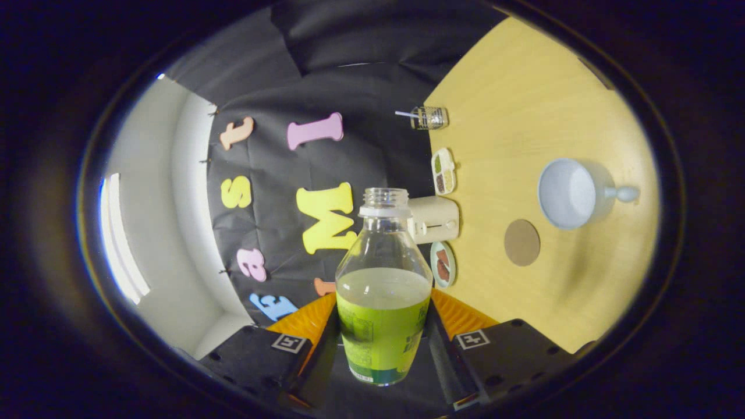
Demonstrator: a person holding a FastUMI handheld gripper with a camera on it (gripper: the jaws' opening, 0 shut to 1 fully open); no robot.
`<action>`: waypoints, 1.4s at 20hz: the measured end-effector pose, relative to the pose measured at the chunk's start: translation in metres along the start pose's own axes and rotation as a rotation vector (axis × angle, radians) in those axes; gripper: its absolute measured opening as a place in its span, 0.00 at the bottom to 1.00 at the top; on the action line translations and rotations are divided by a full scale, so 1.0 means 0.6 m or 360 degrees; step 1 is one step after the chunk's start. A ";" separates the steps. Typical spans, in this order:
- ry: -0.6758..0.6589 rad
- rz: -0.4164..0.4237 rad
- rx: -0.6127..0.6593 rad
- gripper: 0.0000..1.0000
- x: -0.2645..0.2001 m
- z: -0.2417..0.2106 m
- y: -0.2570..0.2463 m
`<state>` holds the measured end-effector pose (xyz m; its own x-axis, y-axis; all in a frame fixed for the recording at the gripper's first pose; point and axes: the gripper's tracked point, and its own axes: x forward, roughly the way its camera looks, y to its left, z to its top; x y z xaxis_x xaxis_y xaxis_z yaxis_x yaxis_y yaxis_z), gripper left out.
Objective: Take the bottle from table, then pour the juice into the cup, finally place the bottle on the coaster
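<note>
Pour step in hand, judging by the roll of the whole view: table (553, 87) stands on edge, so gripper (381, 340) is rolled hard to one side with bottle (383, 285) gripped.

Jaws clenched on the bottle's labelled lower body, one finger pressing each flank. Bottle open, no cap on the threaded neck, mouth pointing ahead of the fingers. Juice (381, 314) fills roughly the lower half; surface reads level across the bottle, nothing at the neck yet.

Cup (573, 193) well apart from the bottle mouth, off to the side on the table, looks empty. Coaster (522, 242) just beside the cup, bare, nearer the fingers.

To pour well: carry mouth over the cup rim first, then tip slowly; keep grip firm, since smooth plastic could slip or twist. Wide cup opening forgiving, narrow neck likely to glug.

Materials: bottle clear thin plastic, tapered shoulder, glossy green label. Cup pale, matte, rounded, stubby knob handle. Coaster flat brown disc, cork-like. Table light wood grain, smooth.

Beyond: toaster (433, 219), glass jar (429, 117) with straw, two small food dishes along the table's far edge.
</note>
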<state>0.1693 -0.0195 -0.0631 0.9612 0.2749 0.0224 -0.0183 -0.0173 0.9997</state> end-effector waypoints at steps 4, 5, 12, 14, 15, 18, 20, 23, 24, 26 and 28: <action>0.0038 -0.0110 -0.0413 0.78 -0.008 -0.005 0.005; 0.0034 -0.0144 -0.0533 0.78 -0.009 -0.002 0.008; -0.0024 -0.0228 -0.1335 0.79 -0.014 0.010 0.057; -0.0104 -0.0291 -0.1525 0.79 -0.023 0.023 0.069; -0.0136 -0.0316 -0.1636 0.79 -0.027 0.030 0.079; -0.0203 -0.0351 -0.1961 0.79 -0.034 0.029 0.118; -0.0247 -0.0372 -0.2100 0.79 -0.036 0.036 0.134; -0.0281 -0.0396 -0.2189 0.79 -0.027 0.042 0.143; -0.0284 -0.0400 -0.2201 0.79 -0.022 0.043 0.137; -0.0282 -0.0444 -0.2239 0.79 -0.010 0.050 0.120; -0.0254 -0.0492 -0.2284 0.79 0.011 0.055 0.094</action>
<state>0.1838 -0.0501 -0.0067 0.9953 -0.0174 -0.0955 0.0291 0.9920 0.1226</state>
